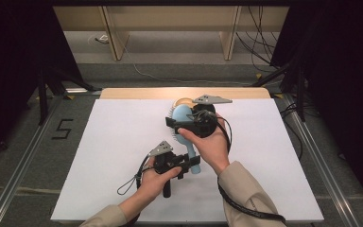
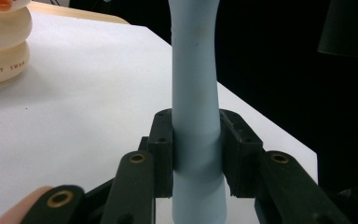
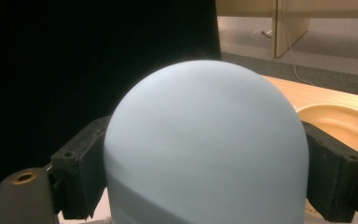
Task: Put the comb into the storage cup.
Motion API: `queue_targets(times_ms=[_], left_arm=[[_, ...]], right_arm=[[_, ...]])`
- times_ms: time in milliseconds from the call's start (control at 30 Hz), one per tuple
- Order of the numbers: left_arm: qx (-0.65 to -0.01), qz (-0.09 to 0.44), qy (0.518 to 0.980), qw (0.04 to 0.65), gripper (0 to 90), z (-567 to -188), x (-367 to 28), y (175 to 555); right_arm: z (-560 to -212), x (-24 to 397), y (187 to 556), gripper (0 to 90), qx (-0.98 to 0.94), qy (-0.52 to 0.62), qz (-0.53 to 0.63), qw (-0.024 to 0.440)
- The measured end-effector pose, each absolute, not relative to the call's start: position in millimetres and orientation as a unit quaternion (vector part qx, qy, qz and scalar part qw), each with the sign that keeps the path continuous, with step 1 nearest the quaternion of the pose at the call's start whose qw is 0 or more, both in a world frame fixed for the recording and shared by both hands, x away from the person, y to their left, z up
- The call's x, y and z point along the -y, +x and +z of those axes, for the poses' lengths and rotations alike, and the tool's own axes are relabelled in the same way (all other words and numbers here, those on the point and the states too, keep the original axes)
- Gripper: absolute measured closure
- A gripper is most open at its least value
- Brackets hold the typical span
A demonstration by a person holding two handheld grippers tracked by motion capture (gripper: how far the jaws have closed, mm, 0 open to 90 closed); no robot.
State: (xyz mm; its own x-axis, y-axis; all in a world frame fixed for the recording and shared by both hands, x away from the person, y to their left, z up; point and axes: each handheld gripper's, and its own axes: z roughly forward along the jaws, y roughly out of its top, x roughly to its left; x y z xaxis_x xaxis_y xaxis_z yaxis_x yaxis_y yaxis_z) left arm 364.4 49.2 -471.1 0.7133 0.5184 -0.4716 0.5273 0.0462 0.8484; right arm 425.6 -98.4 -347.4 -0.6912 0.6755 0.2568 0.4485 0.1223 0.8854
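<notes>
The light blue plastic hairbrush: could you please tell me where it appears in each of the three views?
High view: the light blue plastic hairbrush lies centre, head far, handle near.
Left gripper view: its handle rises up the middle.
Right gripper view: its rounded head sits centre, close up.
Shared landmark: the cream plastic duck toy beyond the brush.

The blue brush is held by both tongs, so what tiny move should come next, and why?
Probably close the right tongs fully on the brush head. Their jaws flank the head on both sides, while the left tongs already clamp the handle, so a firmer second hold would steady it.
</notes>
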Motion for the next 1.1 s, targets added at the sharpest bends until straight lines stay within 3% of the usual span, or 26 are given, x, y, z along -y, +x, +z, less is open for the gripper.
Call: queue_targets(times_ms=[1100], left_arm=[[-0.365,0.014,0.698,0.615,67.0,-468.7,-49.7,364.3]], right_arm=[[-343.1,99.1,420.6,20.5,-0.743,0.38,0.537,0.126]])
